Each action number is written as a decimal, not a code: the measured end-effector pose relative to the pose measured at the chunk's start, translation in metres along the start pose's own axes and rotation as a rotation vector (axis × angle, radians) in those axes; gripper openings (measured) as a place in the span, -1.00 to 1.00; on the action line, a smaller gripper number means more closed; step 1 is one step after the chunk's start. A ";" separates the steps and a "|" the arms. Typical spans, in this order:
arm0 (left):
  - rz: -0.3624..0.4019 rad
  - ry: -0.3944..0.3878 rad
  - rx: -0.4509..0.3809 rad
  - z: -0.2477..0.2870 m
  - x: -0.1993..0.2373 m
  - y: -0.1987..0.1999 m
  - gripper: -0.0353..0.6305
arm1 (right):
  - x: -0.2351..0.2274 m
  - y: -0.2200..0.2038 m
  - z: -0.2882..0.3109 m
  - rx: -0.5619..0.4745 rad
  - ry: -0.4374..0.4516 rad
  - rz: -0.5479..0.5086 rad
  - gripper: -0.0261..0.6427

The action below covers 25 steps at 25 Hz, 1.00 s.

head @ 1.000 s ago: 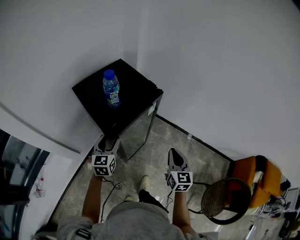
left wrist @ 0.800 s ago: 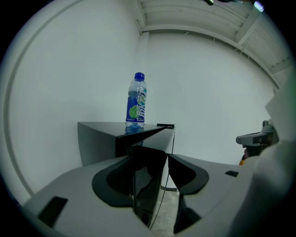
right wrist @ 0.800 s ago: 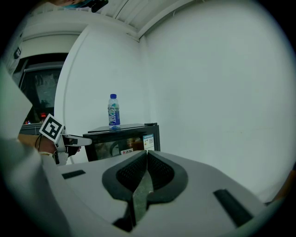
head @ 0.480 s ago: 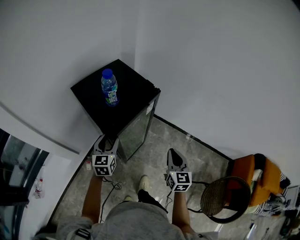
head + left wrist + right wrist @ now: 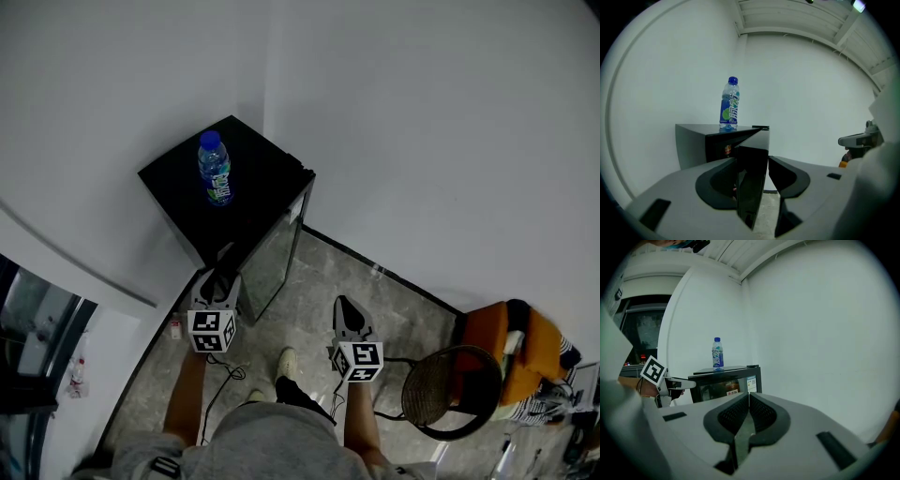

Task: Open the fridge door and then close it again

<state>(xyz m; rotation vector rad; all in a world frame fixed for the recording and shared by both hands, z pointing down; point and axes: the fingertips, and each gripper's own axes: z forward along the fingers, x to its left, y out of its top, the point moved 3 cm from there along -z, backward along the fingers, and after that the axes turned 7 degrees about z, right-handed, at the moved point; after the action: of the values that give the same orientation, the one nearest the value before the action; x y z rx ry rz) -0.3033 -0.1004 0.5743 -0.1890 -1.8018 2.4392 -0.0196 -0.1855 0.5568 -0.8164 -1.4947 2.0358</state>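
Black fridge (image 5: 261,183), corner-set, door (image 5: 752,178) ajar: its free edge was flanked by the left gripper (image 5: 223,269), whose jaws had just been closing but were not yet clamped. Right gripper (image 5: 345,307) was held shut, empty. A square bite on the edge was judged needed before any swing.

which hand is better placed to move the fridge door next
Left. The left hand-held gripper has the ajar fridge door's edge between its jaws, which have just been closing but do not clamp it yet. The right hand-held gripper is shut, empty, and away from the fridge.
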 end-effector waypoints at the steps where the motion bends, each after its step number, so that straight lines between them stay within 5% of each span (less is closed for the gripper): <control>1: 0.000 -0.004 -0.002 -0.001 -0.001 0.000 -0.26 | 0.001 -0.001 -0.002 0.000 -0.002 0.001 -0.84; 25: 0.037 -0.139 -0.021 -0.017 -0.051 -0.003 -0.27 | -0.009 -0.016 -0.048 -0.013 -0.078 0.023 -0.84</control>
<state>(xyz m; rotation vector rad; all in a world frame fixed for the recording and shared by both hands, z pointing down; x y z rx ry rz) -0.2503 -0.0911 0.5741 -0.0555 -1.8962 2.5168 0.0215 -0.1549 0.5625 -0.7709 -1.5488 2.0988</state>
